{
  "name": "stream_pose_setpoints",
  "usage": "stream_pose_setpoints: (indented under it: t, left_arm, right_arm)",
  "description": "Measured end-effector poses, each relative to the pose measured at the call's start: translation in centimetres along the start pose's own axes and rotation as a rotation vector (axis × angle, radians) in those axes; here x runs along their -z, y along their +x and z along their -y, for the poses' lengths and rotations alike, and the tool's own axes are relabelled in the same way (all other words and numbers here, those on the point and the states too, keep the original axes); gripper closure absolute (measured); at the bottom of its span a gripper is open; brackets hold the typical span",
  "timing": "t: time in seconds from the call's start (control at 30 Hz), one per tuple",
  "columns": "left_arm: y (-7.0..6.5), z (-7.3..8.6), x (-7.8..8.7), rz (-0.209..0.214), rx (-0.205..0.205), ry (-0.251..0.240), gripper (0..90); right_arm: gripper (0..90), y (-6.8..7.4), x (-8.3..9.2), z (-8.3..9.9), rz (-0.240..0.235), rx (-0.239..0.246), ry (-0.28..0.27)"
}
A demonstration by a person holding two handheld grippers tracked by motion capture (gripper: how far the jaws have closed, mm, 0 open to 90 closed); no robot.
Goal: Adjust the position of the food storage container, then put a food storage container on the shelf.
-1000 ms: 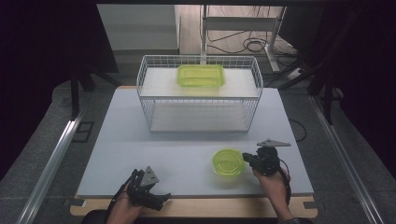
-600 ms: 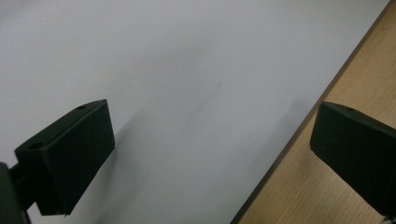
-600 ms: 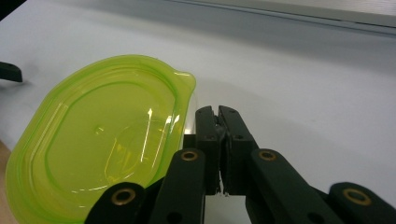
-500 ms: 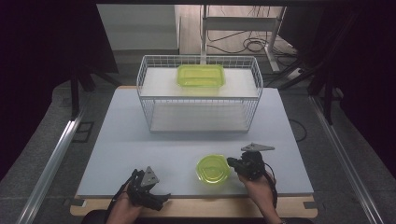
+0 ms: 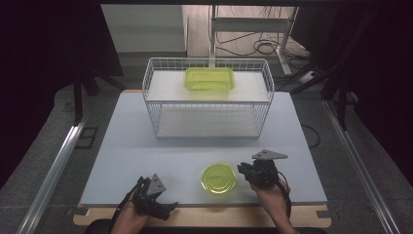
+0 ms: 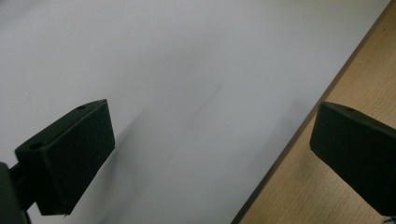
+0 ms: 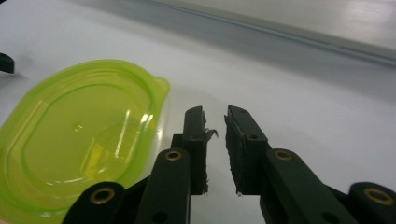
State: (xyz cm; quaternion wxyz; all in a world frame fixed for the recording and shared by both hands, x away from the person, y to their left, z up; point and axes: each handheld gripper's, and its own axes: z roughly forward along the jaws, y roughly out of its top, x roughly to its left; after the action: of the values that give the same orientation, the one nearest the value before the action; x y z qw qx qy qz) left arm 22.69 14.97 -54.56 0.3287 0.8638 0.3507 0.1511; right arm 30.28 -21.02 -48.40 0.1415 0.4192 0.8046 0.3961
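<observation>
In the right gripper view the green lid (image 7: 79, 140) is cut off at the left and bottom edges, its near rim hidden behind this gripper's left jaw. The left gripper view crops its right jaw.

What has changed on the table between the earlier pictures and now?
The right gripper dragged the round green lid leftward along the near edge of the table. Its jaws have just been opening: a narrow gap, nothing between them, the lid lying free beside them. The left gripper, the wire basket and the green container on top stayed put.
</observation>
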Motion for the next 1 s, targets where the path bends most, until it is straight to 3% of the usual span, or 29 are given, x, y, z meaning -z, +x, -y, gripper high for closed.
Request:
stream_pose_setpoints:
  t: [0.13,0.37,0.53,0.7,1.0]
  left_arm:
    - [0.0,0.0,0.0,0.002,0.006,0.002,0.0]
    - [0.0,0.0,-0.1,0.002,0.009,0.01,0.0]
    - [0.0,0.0,-0.2,-0.002,0.008,0.014,0.0]
    - [0.0,0.0,-0.2,-0.005,0.011,0.014,0.0]
    - [0.0,0.0,-0.2,-0.004,0.004,0.02,0.0]
  right_arm:
    - [71.3,-0.5,0.8,0.2,0.03,0.032,-0.009]
    - [56.2,-1.2,1.6,0.9,0.038,0.057,-0.005]
    - [38.7,-1.5,1.3,1.6,0.025,0.085,0.037]
    - [26.6,-1.6,0.6,2.2,0.011,0.124,0.072]
    - [13.0,-2.1,0.3,2.2,-0.035,0.074,0.056]
